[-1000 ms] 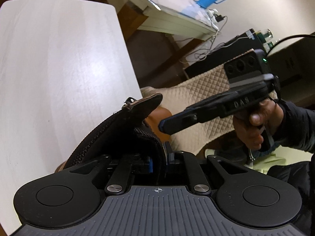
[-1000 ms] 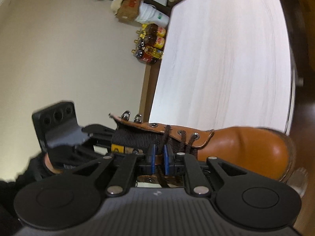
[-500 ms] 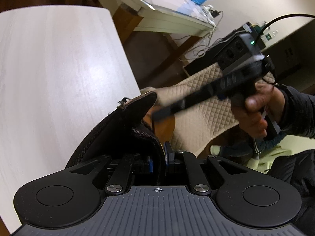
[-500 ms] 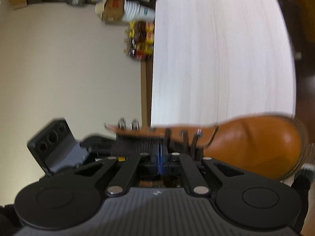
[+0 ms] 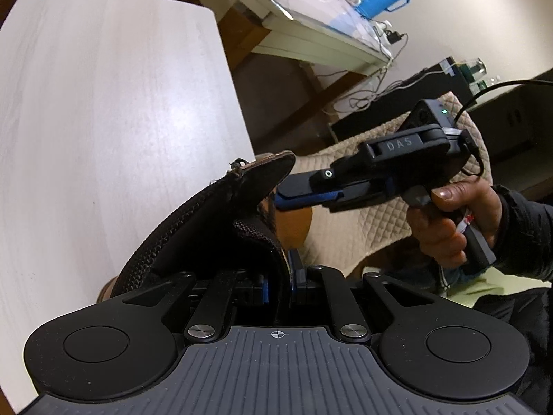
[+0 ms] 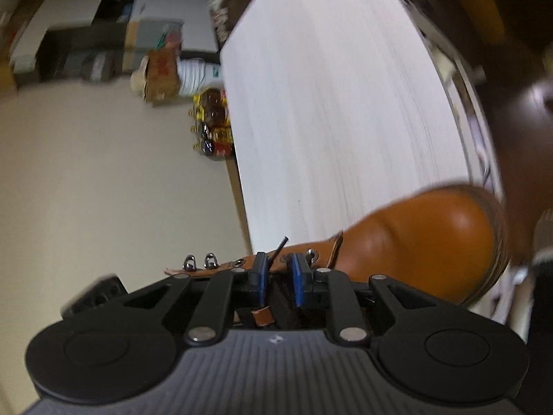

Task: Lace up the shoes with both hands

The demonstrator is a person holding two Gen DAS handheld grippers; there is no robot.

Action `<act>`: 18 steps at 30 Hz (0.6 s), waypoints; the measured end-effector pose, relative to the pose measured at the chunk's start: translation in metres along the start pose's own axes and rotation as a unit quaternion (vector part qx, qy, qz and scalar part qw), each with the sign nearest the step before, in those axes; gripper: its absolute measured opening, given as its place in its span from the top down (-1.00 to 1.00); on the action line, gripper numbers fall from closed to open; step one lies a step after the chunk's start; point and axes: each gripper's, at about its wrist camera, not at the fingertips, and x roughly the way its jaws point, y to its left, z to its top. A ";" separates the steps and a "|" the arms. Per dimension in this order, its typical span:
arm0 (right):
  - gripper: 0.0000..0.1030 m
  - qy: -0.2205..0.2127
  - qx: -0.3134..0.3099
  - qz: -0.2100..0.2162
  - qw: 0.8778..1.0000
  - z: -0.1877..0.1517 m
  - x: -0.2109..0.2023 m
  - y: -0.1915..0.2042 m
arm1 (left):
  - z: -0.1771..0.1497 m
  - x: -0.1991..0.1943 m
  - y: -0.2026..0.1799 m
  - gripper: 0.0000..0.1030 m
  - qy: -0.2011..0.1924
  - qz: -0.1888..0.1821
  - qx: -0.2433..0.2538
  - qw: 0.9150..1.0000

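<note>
White tabletop (image 6: 345, 103) behind; right gripper (image 6: 279, 278), jaws just reopened, straddles the lace tip (image 6: 279, 247) ahead; left gripper (image 5: 278, 282) pinches the boot (image 6: 425, 238) collar.

Only readable bit is "DAS", raised letters on the black body of the right gripper (image 5: 297, 195), just above the hand (image 5: 452, 221) gripping its handle. Bottle and box labels are too blurry.
</note>
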 end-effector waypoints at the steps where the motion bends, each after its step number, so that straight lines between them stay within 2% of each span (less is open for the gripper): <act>1: 0.63 0.000 0.008 0.005 1.000 -0.001 0.002 -0.002 | 0.001 0.001 -0.001 0.79 0.000 0.001 0.001 1.000; 3: 0.65 -0.001 0.011 0.012 1.000 -0.003 0.008 -0.003 | 0.002 0.002 -0.002 0.79 0.000 0.002 0.003 1.000; 5: 0.95 -0.007 0.005 0.014 1.000 -0.003 0.010 -0.002 | 0.003 0.003 -0.002 0.79 0.000 0.004 0.002 1.000; 8: 0.94 -0.043 -0.041 -0.001 0.998 -0.004 -0.001 0.011 | 0.002 0.000 -0.002 0.78 0.004 0.012 -0.010 1.000; 10: 0.95 -0.052 -0.101 -0.011 0.993 -0.011 -0.008 0.029 | -0.001 -0.006 -0.003 0.74 0.004 0.021 -0.022 1.000; 14: 0.95 -0.013 -0.187 -0.016 0.982 -0.029 -0.002 0.056 | -0.003 -0.027 -0.008 0.70 -0.017 0.045 -0.039 0.998; 18: 0.95 0.015 -0.202 -0.022 0.979 -0.038 0.023 0.062 | -0.003 -0.038 -0.013 0.74 -0.042 0.066 -0.039 0.996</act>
